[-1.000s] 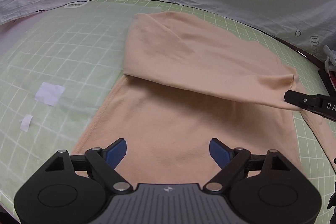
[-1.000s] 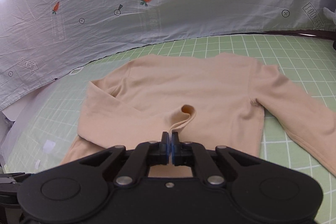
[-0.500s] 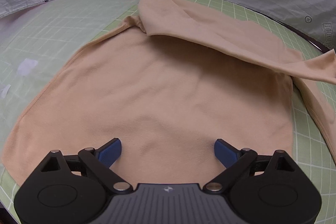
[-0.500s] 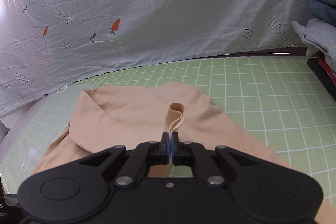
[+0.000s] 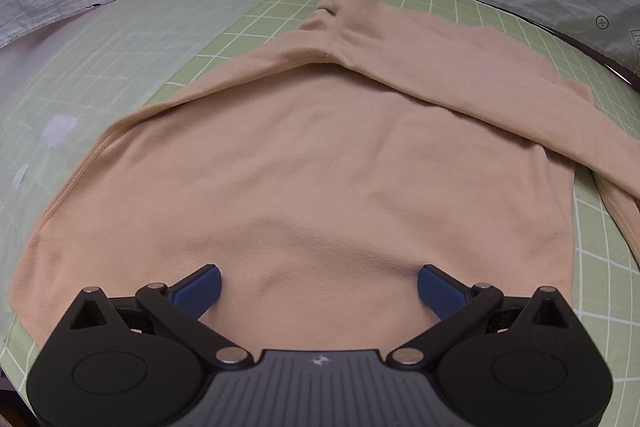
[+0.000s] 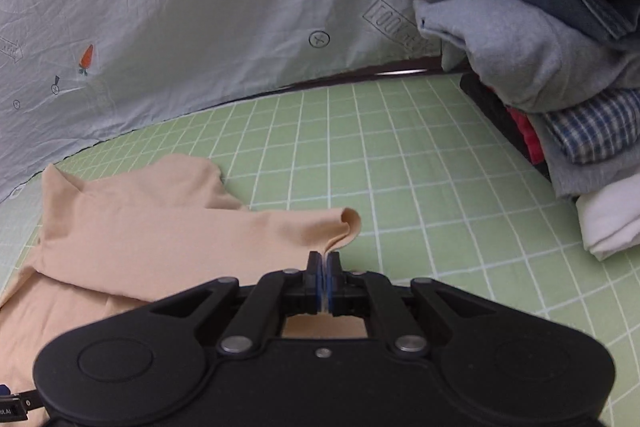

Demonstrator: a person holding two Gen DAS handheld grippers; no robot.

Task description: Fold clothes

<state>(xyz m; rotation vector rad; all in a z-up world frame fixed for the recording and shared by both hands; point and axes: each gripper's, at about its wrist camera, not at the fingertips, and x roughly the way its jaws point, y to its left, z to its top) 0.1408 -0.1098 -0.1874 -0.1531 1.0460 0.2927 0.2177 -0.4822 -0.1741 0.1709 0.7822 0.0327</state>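
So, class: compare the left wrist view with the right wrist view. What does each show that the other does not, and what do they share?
Only the left wrist view shows the left hand-held gripper, open over the shirt's spread body, and white paper scraps on the mat.

Only the right wrist view shows the right hand-held gripper, shut on the sleeve cuff, and a stack of folded clothes at the right.

Both show the beige shirt, the green grid mat and the printed grey sheet behind.
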